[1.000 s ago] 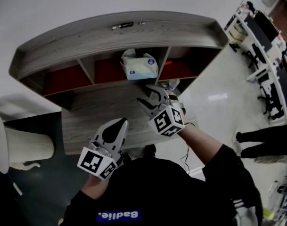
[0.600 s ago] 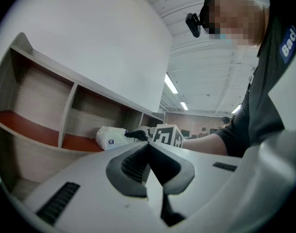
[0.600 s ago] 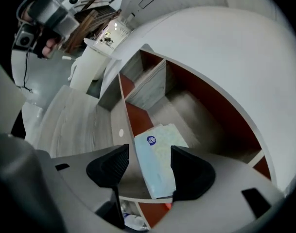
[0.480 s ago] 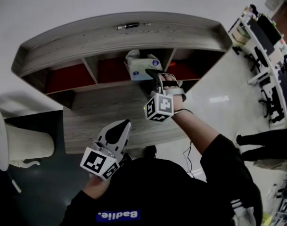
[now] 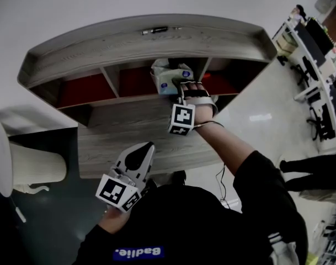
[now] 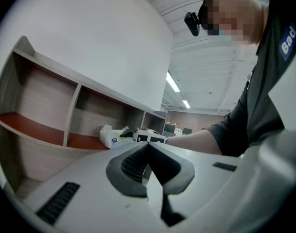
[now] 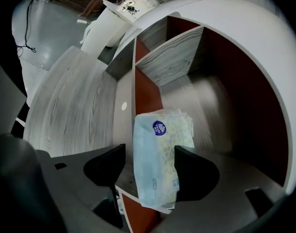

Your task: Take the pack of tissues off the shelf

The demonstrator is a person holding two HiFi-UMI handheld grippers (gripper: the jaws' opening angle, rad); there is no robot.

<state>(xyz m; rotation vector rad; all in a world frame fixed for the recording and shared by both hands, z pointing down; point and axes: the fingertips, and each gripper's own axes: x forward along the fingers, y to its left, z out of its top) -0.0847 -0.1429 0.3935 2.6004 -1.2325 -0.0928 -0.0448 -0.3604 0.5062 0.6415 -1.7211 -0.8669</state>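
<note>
The pack of tissues (image 5: 169, 77), pale blue and white with a round blue label, lies in the middle compartment of the wooden shelf (image 5: 129, 43). My right gripper (image 5: 184, 84) reaches into that compartment. In the right gripper view the pack (image 7: 160, 149) lies between the two jaws of my right gripper (image 7: 150, 152), which are opening; a gap shows at the left jaw. My left gripper (image 5: 149, 146) hangs back over the desk front, shut and empty. In the left gripper view, the closed jaws of my left gripper (image 6: 148, 147) point at the shelf (image 6: 50, 96) and the pack (image 6: 113, 136).
The shelf stands on a wood-grain desk (image 5: 118, 131). Its compartments have red floors and grey dividers (image 7: 172, 57). A small dark object (image 5: 155, 30) lies on the shelf top. A white chair (image 5: 24, 167) is at left; office desks (image 5: 316, 54) stand at right.
My right gripper has moved forward from above the desk into the middle compartment, and its jaws now straddle the pack. The left gripper has hardly moved.
</note>
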